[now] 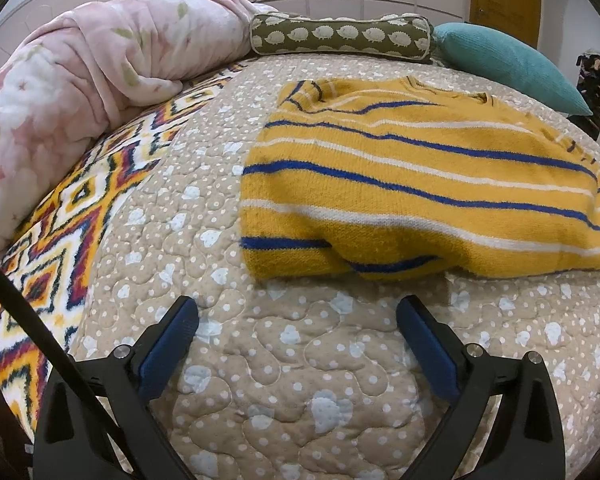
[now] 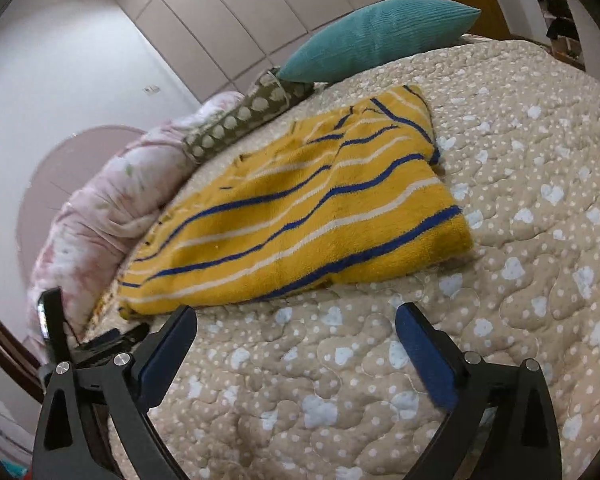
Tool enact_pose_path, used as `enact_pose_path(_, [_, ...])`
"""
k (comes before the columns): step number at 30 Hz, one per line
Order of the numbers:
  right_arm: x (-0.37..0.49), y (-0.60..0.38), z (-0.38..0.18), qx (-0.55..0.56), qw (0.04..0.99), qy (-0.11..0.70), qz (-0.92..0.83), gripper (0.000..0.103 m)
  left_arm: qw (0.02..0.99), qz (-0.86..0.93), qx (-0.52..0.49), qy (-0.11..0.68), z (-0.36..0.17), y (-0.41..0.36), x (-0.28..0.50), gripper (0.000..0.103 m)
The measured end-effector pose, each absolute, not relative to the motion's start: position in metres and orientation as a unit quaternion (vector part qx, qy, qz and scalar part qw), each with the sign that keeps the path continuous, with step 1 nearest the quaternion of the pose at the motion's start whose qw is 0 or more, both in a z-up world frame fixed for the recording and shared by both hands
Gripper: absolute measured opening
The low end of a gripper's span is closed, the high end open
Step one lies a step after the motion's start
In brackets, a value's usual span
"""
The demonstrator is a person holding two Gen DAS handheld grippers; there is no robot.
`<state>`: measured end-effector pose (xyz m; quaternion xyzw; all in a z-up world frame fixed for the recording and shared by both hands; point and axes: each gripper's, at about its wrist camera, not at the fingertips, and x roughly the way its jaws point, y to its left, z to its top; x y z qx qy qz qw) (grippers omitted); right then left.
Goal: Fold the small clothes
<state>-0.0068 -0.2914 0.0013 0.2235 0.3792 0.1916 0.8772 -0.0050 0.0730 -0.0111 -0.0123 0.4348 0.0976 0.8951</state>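
A small yellow sweater [image 1: 412, 184] with blue and white stripes lies folded on the beige quilted bed cover [image 1: 284, 360]. It also shows in the right wrist view [image 2: 300, 216]. My left gripper [image 1: 298, 312] is open and empty, just short of the sweater's near edge. My right gripper [image 2: 296, 320] is open and empty, a little short of the sweater's near edge. The left gripper's body [image 2: 80, 336] shows at the lower left of the right wrist view.
A pink floral duvet [image 1: 80, 80] is bunched at the left. A green hedgehog bolster [image 1: 340, 36] and a teal pillow [image 1: 508, 60] lie at the bed's far side. A patterned blanket [image 1: 72, 220] runs along the left. Wardrobe doors [image 2: 240, 12] stand behind.
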Motion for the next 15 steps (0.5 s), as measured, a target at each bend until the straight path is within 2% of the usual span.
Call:
enact_pose_path(10, [-0.011,-0.286,0.003,0.216,0.882,0.374,0.187,0.101,0.901,0.088,-0.022,0.424,-0.01,0.076,-0.009,0.1])
enact_pose_path(15, [-0.006,-0.286,0.006,0.215,0.879,0.387,0.176,0.101,0.902,0.009,-0.109,0.417,-0.001,0.099,-0.019,0.1])
